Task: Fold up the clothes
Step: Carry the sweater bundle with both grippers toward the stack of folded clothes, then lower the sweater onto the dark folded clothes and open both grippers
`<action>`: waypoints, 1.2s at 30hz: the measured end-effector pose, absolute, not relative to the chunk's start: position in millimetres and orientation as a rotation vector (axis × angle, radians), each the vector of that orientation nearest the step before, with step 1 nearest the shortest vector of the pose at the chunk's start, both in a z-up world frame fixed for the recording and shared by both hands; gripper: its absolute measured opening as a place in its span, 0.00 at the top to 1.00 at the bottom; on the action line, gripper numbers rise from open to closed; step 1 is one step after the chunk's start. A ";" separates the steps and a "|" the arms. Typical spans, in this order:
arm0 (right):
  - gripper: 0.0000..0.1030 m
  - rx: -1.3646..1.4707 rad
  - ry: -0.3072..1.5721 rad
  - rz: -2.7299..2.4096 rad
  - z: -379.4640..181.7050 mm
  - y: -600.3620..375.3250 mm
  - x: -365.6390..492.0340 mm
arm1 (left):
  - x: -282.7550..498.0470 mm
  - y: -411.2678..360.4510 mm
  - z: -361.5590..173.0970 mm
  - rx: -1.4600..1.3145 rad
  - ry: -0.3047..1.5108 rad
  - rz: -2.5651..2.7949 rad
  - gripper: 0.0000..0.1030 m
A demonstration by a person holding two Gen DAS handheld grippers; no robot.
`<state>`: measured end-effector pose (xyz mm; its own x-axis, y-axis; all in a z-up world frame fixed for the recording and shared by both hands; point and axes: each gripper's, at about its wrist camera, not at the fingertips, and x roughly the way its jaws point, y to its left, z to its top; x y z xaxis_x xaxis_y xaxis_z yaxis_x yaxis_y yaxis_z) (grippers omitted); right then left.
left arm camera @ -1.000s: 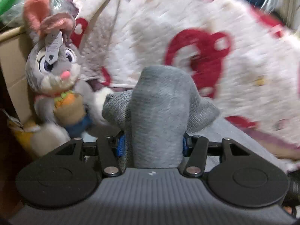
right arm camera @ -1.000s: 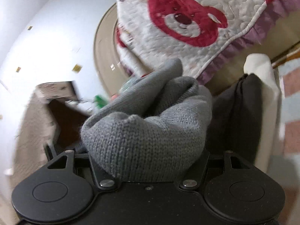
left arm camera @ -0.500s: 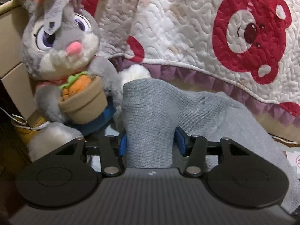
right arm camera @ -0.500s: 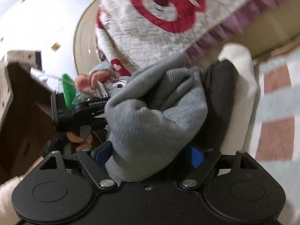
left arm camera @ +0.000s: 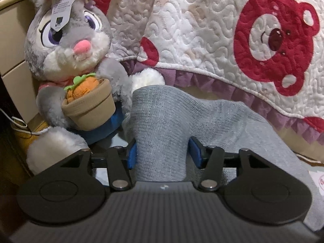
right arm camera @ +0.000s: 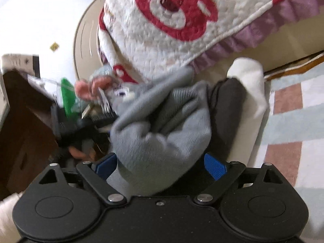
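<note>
A grey knit garment (left arm camera: 182, 121) runs from my left gripper (left arm camera: 163, 154) out to the right, below the quilt's edge. The left gripper's blue pads (left arm camera: 132, 154) press a thick bunch of it from both sides. In the right wrist view the same grey garment (right arm camera: 162, 133) is heaped between the jaws of my right gripper (right arm camera: 161, 164). Those jaws stand wide apart, and the blue pads (right arm camera: 214, 167) lie bare beside the cloth. The left gripper (right arm camera: 81, 125) and the hand holding it show at the left, blurred.
A grey plush rabbit (left arm camera: 70, 46) holding a carrot pot (left arm camera: 89, 105) sits just left of the garment. A white quilt with red bears (left arm camera: 222, 30) hangs over the bed edge. A dark cloth (right arm camera: 228, 111), a white sock-like piece (right arm camera: 249, 81) and a striped rug (right arm camera: 293, 111) lie at the right.
My right gripper's jaws have spread wide, baring the blue pads. The left gripper moved closer to the rabbit, and the grey garment now lies stretched flatter.
</note>
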<state>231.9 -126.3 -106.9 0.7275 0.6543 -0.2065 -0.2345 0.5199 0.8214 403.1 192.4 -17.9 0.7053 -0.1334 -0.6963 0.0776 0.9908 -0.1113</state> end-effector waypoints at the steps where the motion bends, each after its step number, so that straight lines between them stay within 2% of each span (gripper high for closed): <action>1: 0.07 0.882 0.555 0.574 -105.2 -127.6 238.1 | 403.6 191.2 -20.6 -0.084 0.781 -0.113 0.49; 8: 0.01 0.948 0.731 0.567 -113.0 -116.7 281.0 | 407.4 182.1 -21.3 -0.082 0.801 -0.109 0.49; 10: 0.05 1.019 0.806 0.597 -119.5 -106.2 296.1 | 410.5 178.9 -16.9 -0.057 0.805 -0.133 0.52; 12: 0.19 1.082 0.810 0.573 -116.5 -100.3 296.4 | 415.4 172.8 -8.5 -0.007 0.805 -0.166 0.54; 14: 0.27 1.086 0.768 0.601 -102.8 -95.4 287.0 | 425.5 167.1 -1.3 0.032 0.850 -0.212 0.54; 16: 0.28 1.191 0.773 0.646 -100.3 -91.3 281.0 | 434.0 161.4 1.7 0.070 0.896 -0.228 0.53; 20: 0.28 1.197 0.801 0.676 -115.2 -80.0 274.0 | 439.4 146.6 -3.2 0.128 0.907 -0.176 0.52; 23: 0.28 1.186 0.822 0.695 -127.4 -71.2 268.9 | 439.9 141.5 -9.1 0.145 0.929 -0.122 0.48; 26: 0.30 1.174 0.843 0.713 -139.6 -62.5 263.8 | 440.1 143.1 -13.3 0.134 0.967 -0.072 0.33; 28: 0.30 1.166 0.857 0.725 -147.7 -56.6 260.4 | 440.7 147.2 -10.3 0.120 0.980 -0.030 0.31; 32: 0.23 0.954 0.876 0.708 -121.7 -50.0 252.4 | 419.5 134.5 8.4 0.302 0.807 -0.029 0.31; 34: 0.24 0.806 0.878 0.681 -109.1 -46.8 242.1 | 404.5 131.6 17.5 0.360 0.686 0.007 0.31; 35: 0.26 0.709 0.874 0.660 -102.7 -44.2 236.7 | 398.2 131.9 21.3 0.364 0.640 0.028 0.31; 36: 0.36 0.635 0.854 0.647 -96.5 -43.6 230.8 | 391.8 132.7 24.9 0.356 0.602 0.039 0.31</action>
